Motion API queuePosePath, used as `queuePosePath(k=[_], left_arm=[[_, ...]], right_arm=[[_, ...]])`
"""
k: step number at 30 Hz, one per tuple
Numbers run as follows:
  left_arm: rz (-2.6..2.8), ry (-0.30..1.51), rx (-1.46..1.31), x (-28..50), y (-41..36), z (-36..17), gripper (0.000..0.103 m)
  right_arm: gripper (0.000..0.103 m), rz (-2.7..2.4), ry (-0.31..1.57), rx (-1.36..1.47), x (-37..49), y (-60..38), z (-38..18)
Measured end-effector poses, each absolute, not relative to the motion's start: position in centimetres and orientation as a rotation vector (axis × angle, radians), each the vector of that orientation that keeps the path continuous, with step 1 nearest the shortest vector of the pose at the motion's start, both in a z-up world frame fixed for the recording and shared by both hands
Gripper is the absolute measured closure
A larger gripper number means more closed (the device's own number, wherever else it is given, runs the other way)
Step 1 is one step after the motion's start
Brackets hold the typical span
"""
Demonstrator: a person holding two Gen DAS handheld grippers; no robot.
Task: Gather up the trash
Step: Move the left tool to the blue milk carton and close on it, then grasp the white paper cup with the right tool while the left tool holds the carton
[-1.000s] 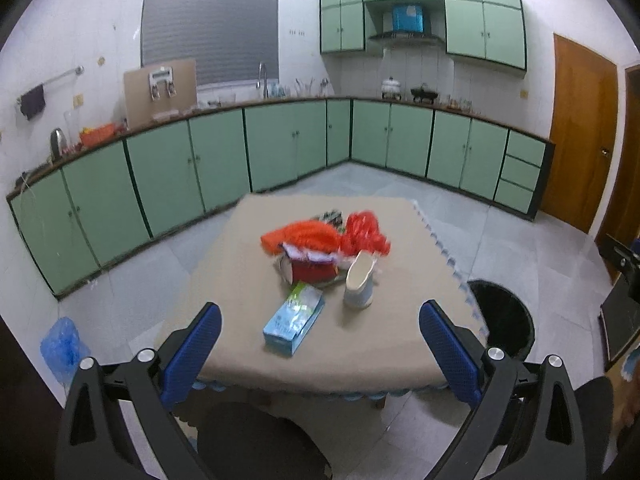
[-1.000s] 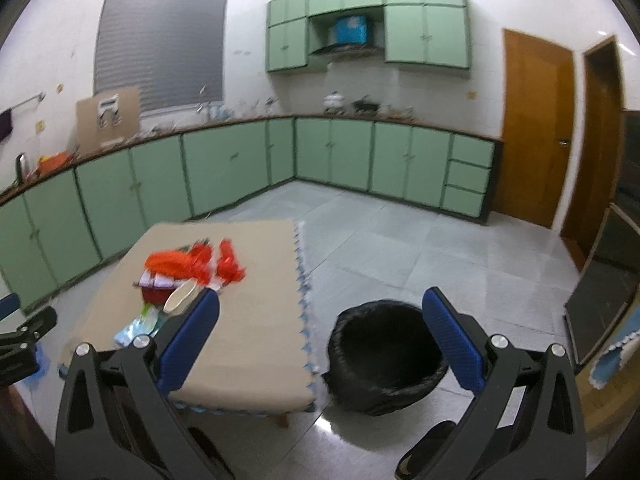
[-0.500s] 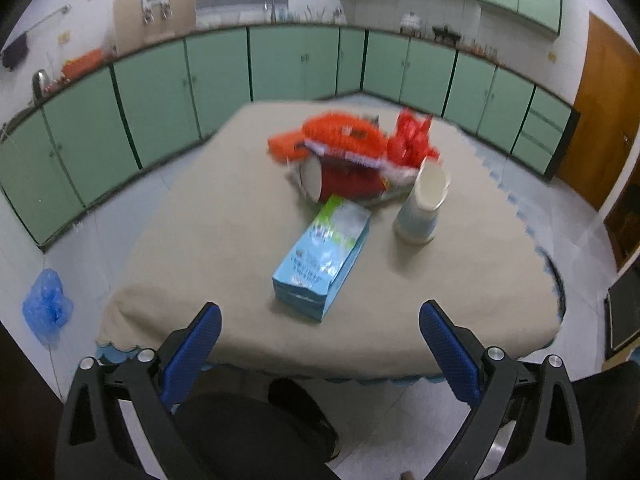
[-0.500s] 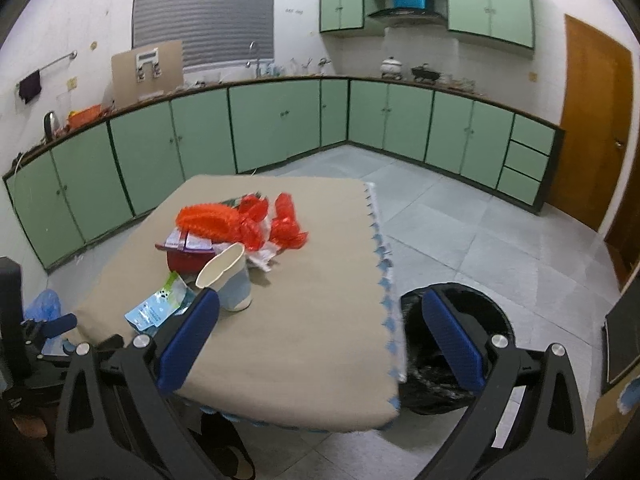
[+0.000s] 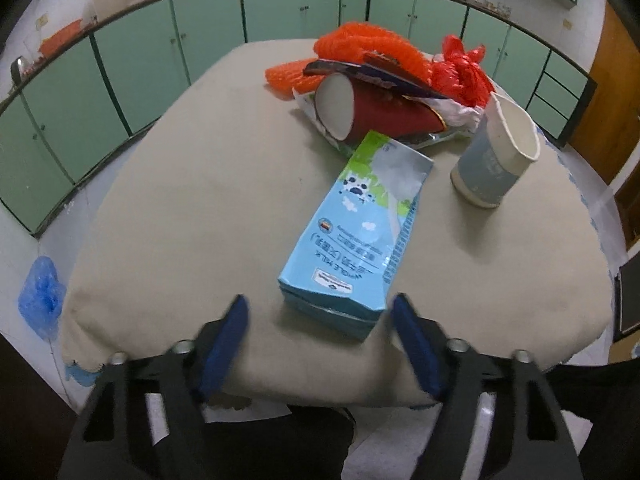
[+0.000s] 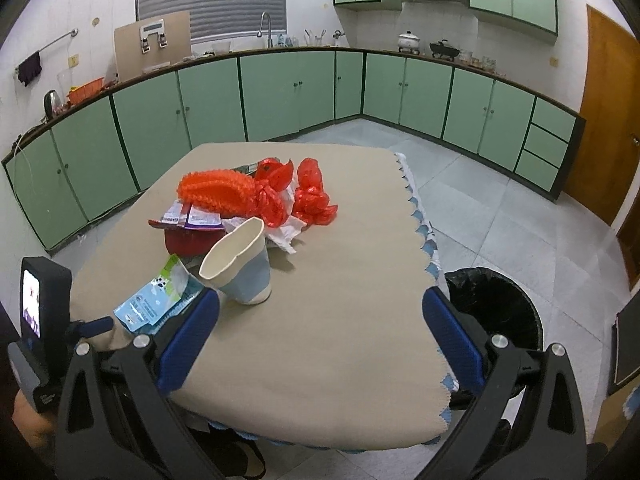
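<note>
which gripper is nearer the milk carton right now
Left. The left gripper sits just short of the milk carton's near end. The right gripper is off to the carton's right, nearer the paper cup.

1. Milk carton [image 5: 356, 236]: one, lying flat near the table's front edge.
2. Paper cups: two. One pale blue cup [image 5: 494, 156] upright at right; one red cup [image 5: 372, 114] on its side, farther back.
3. Orange mesh bundle [image 5: 360, 50]: one, far side.
4. Red plastic bag [image 5: 460, 68]: one, far right.
5. Black-lined bin [image 6: 496, 308]: one, on the floor to the right.
</note>
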State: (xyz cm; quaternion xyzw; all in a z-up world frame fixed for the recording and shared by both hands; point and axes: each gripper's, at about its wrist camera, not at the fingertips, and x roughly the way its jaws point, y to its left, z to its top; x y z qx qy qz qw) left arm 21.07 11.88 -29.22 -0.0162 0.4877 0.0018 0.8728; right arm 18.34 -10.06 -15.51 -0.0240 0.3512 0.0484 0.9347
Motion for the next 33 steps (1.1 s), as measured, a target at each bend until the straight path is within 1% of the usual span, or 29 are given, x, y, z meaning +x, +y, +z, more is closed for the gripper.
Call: queuePosePath(k=[3,8,9,10,16,25,28,33], left_arm=[[-0.014,1.008,-0.057,20.9,12.0,-29.2,0.058],[-0.018,0.969,-0.092,20.3,12.4,-28.6,0.061],[-0.014,0.964,-0.094,20.2,12.6,-28.5,0.074],[-0.010,0.965,-0.095,20.2,12.7,-28.4,0.083],[-0.002,0.950,-0.097,20.3,13.1,-28.2,0.085],[-0.019,0.919,-0.085,20.0,13.2,-28.1,0.086],[0.014,0.882,-0.078,19.9,13.5,-27.7,0.086],[0.050,0.846,-0.140,20.1,14.8,-27.2,0.088]], right_arm=[[0.005,0.103,0.727,-0.058,18.7,-9.5,-16.1],[0.005,0.117,0.737,-0.067,19.4,-8.4,-17.1],[0.005,0.120,0.736,-0.067,19.5,-8.1,-17.3],[0.005,0.123,0.736,-0.068,19.6,-7.9,-17.5],[0.005,0.143,0.747,-0.070,20.6,-6.2,-18.7],[0.005,0.150,0.774,-0.074,21.3,-5.3,-20.0],[0.005,0.156,0.781,-0.073,21.7,-5.1,-20.4],[0.005,0.165,0.780,-0.077,22.5,-4.2,-20.9]])
